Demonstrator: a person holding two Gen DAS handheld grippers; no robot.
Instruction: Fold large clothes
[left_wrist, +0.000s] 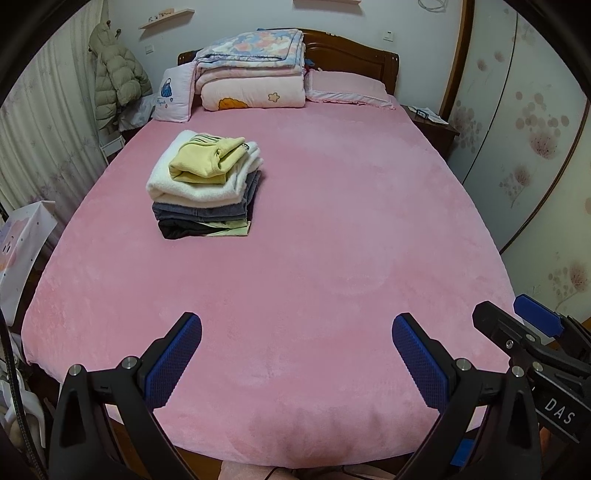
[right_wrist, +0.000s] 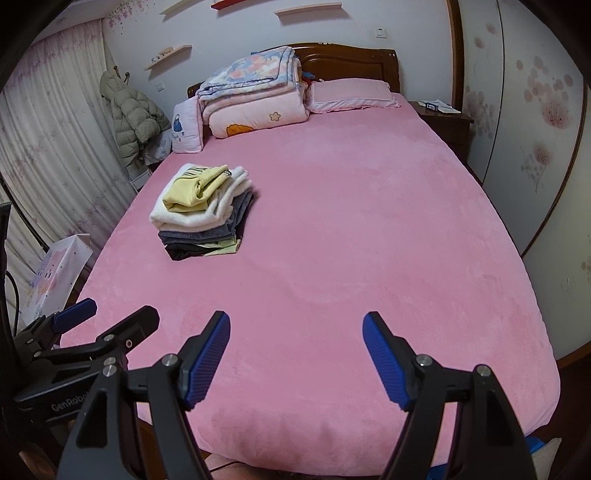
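Both the left gripper (left_wrist: 297, 325) and right gripper (right_wrist: 296, 325) gape wide, empty, ribbed blue pads over plush pink bedspread (left_wrist: 332, 221); folded stack (left_wrist: 207, 184) squared.

You hold both grippers side by side, angled downward, your left gripper (left_wrist: 297, 332) with its blue pads spread wide and nothing between them, your right gripper (right_wrist: 296, 328) likewise wide and empty (each one's black fingers poke into the other's wrist view).

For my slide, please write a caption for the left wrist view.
Open left hand-held gripper above a pink bed bearing a stack of folded clothes.
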